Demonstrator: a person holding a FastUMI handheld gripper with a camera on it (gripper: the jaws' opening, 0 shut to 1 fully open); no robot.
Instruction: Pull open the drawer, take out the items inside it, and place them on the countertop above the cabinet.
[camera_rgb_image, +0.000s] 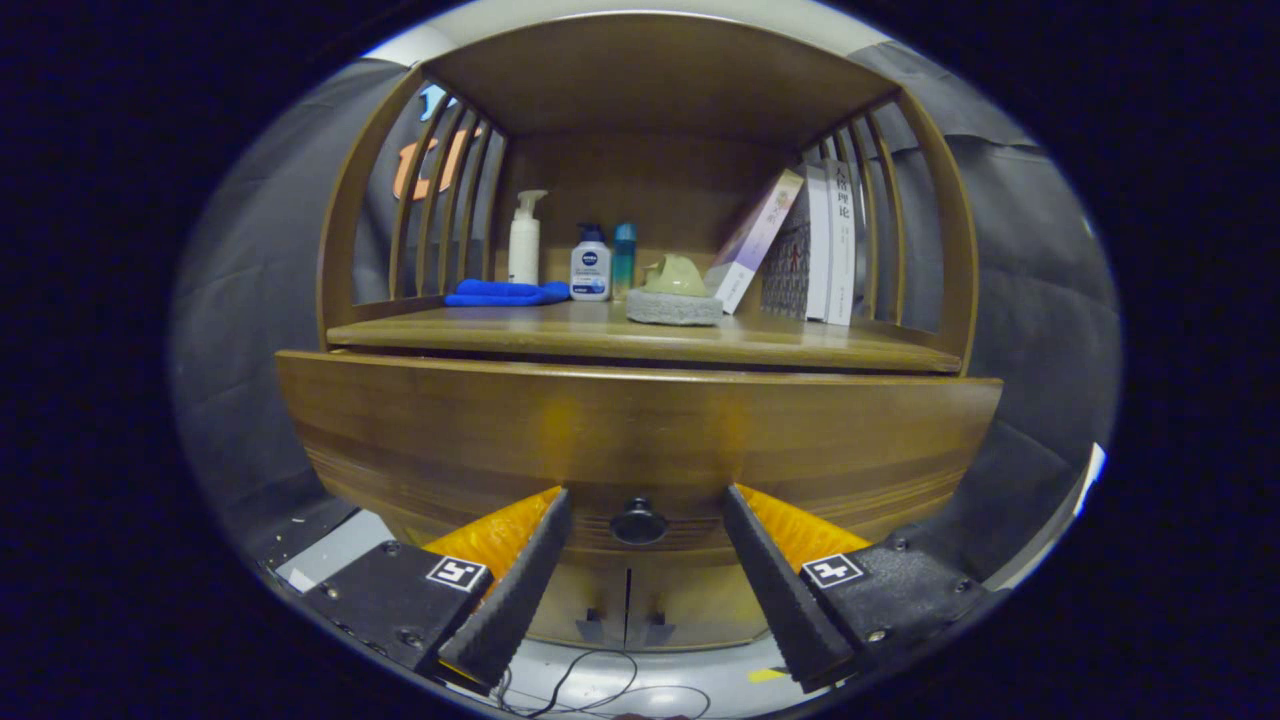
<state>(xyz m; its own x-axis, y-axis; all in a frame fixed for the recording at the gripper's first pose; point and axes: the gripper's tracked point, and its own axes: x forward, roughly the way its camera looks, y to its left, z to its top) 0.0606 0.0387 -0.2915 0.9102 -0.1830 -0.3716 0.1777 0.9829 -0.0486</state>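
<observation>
Gripper view, facing the cabinet (640, 300) head-on. My gripper (645, 500) is spread wide and holds nothing; its two fingers (520, 580) flank the drawer knob (639, 521), which sits between the tips without either one touching it, as far as I can tell. The knob is mounted low on the centre of the drawer (640, 430), a broad wooden front with its top edge tucked under the countertop (560, 335); I see no gap showing the inside, so the contents stay hidden. Below the drawer, two small doors (630, 600) meet at a central seam.

On the countertop, from one side to the other: a folded blue cloth (505, 293), a white pump bottle (525, 240) behind it, a short white bottle with a blue cap (590, 265), a slim teal bottle (624, 258), a pale green object on a grey block (675, 295), and books (810, 245), the nearest one leaning against the rest. A cable (600, 680) lies on the floor beneath the fingers.
</observation>
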